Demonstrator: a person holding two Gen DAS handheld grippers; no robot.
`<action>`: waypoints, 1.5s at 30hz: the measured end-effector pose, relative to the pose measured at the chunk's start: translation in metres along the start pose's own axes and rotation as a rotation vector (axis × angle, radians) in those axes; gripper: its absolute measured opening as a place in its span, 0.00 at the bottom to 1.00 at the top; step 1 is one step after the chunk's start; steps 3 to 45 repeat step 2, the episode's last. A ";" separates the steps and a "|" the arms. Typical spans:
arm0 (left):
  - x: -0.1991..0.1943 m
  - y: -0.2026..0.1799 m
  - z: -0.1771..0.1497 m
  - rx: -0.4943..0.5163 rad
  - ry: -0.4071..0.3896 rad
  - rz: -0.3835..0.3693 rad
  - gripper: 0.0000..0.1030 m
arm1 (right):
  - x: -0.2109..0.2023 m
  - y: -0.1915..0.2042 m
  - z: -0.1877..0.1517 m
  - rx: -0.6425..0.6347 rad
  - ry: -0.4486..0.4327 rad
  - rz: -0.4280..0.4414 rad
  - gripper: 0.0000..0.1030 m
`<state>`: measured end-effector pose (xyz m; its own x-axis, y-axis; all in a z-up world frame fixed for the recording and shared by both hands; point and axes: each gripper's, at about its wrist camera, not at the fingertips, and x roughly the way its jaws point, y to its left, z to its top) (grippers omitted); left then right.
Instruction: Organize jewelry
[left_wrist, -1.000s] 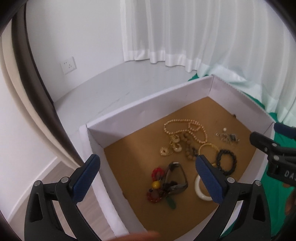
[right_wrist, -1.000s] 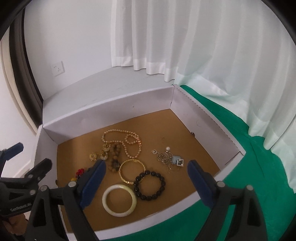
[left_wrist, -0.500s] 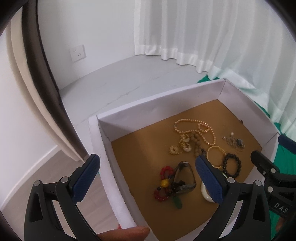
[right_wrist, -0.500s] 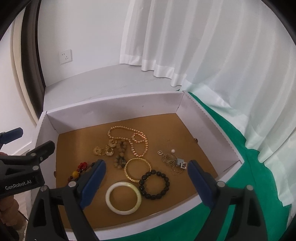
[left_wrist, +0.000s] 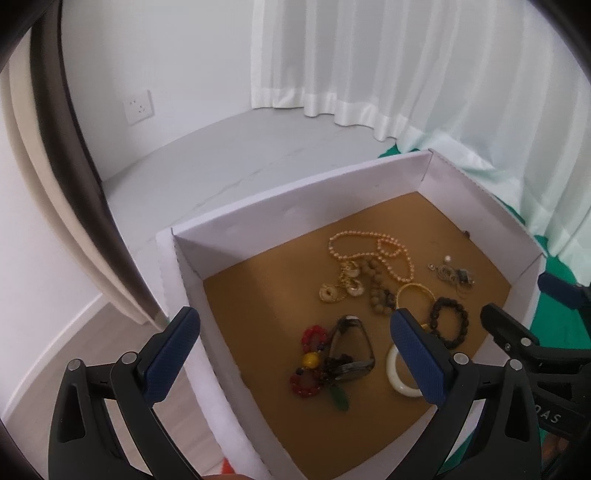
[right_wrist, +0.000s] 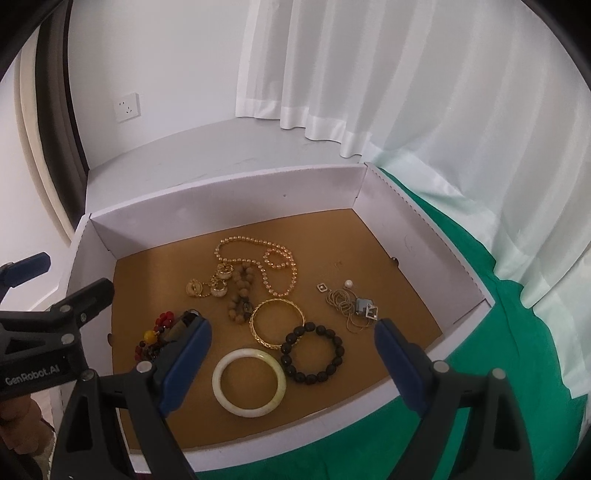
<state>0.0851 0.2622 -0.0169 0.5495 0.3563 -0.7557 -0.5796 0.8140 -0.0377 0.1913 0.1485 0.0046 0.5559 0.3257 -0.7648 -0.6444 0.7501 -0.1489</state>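
Jewelry lies loose on the brown floor of the white box, in the same arrangement as a second ago: white bangle nearest the front wall, black bead bracelet and gold bangle just behind it, pearl necklace toward the back. Both views have drifted slightly. The right gripper and the left gripper gape wide, empty. A blue pad hides part of the red bead cluster; the tangled chains are hard to separate.
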 end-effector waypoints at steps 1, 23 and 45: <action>0.000 0.000 0.001 0.003 -0.002 0.002 1.00 | 0.000 -0.001 -0.001 0.001 0.001 0.000 0.89; -0.001 -0.001 0.000 0.010 -0.008 0.007 1.00 | 0.001 -0.003 -0.002 0.006 0.003 0.003 0.89; -0.001 -0.001 0.000 0.010 -0.008 0.007 1.00 | 0.001 -0.003 -0.002 0.006 0.003 0.003 0.89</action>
